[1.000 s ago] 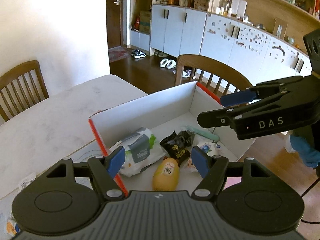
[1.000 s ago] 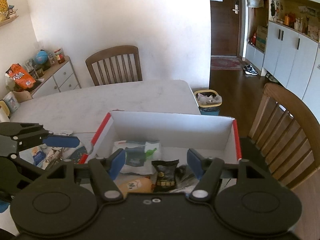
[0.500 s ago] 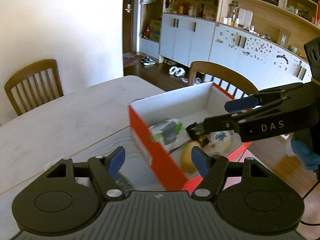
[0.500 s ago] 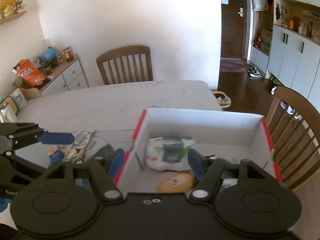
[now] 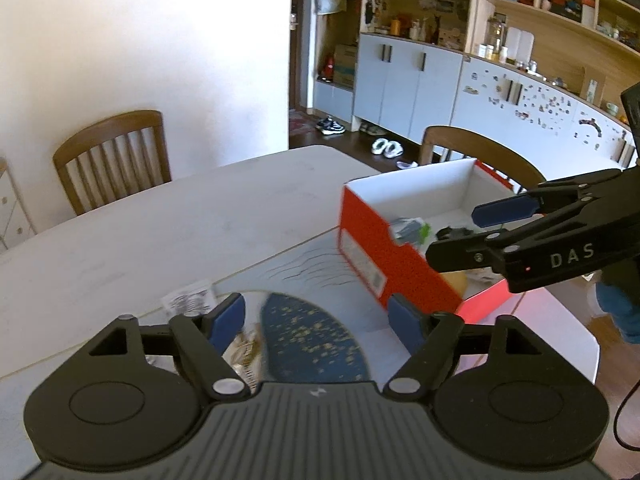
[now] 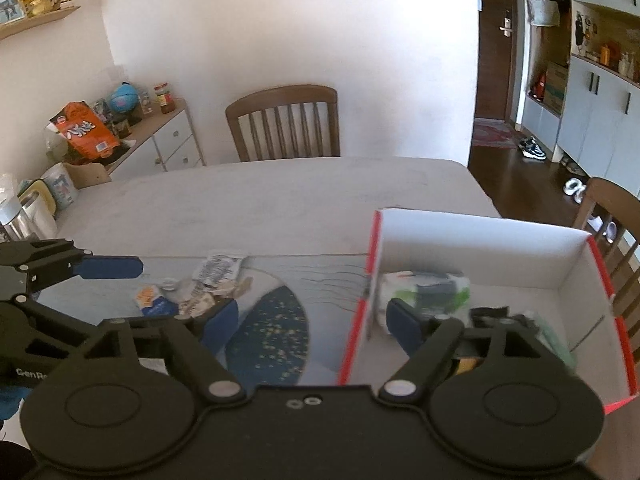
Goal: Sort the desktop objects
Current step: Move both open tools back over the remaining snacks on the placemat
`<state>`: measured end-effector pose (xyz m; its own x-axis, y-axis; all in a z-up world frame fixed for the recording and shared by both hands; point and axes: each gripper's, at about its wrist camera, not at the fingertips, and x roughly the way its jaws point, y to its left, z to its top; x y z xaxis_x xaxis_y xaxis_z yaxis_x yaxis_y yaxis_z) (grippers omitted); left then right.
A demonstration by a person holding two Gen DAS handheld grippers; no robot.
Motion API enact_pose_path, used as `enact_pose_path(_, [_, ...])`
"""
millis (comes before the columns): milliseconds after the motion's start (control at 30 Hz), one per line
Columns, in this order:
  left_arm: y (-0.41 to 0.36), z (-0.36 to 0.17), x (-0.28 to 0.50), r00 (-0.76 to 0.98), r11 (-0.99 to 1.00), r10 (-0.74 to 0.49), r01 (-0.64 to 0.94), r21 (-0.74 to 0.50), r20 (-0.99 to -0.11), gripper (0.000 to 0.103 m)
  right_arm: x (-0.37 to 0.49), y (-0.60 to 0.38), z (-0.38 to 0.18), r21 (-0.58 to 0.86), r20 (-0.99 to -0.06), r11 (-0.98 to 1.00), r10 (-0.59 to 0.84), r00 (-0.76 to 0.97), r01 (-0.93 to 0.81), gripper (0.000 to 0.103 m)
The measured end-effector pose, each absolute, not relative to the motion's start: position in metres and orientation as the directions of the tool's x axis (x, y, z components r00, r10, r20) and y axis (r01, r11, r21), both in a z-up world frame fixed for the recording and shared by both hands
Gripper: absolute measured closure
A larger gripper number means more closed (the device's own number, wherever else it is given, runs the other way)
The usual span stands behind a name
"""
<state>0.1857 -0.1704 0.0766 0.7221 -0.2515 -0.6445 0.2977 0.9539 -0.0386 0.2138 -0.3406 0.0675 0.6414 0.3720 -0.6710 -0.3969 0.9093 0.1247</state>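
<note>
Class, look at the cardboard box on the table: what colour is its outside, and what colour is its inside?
The box is red-orange outside, white inside; the left wrist view shows it best.

red box [image 5: 372, 248] with white inside, dark blue gold-speckled mat [image 6: 272, 332], orange snack bag [image 6: 86, 130]

A home dining room is shown: a pale table [image 6: 280, 200] is flanked by wooden chairs [image 6: 284, 122], shoes [image 5: 330, 125] are left by the entrance door [image 6: 494, 52], and trinkets are crowded onto wall cabinets [image 5: 408, 80] and open shelves [image 5: 560, 4].
</note>
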Motion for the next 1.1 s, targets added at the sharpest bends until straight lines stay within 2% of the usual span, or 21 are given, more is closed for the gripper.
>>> enact_pose_path(267, [-0.131,0.064,0.176,0.731,0.967,-0.22,0.248,-0.049,-0.646,0.017,0.21,-0.308,0.06,0.118,-0.668,0.898,0.388,0.635,-0.425,0.013])
enact_pose_path(333, [-0.124,0.061,0.174,0.734,0.97,-0.21,0.237,-0.046,-0.645,0.013,0.209,-0.299,0.057,0.117,-0.668,0.892,0.396,0.63,-0.437,0.011])
enact_pose_path(400, [-0.116,0.058,0.171,0.741,0.974,-0.197,0.222,-0.043,-0.642,0.0,0.209,-0.292,0.055,0.117,-0.667,0.886,0.404,0.626,-0.448,0.007])
enact_pose_path(533, [-0.101,0.05,0.169,0.741,0.979,-0.18,0.196,-0.048,-0.647,0.0,0.21,-0.278,0.049,0.128,-0.668,0.877,0.421,0.614,-0.463,0.004])
enact_pose_path(1100, [-0.059,0.006,0.168,0.747,0.987,-0.141,0.159,-0.031,-0.65,0.0,0.216,-0.228,0.021,0.077,-0.7,0.853,0.415,0.582,-0.516,0.004])
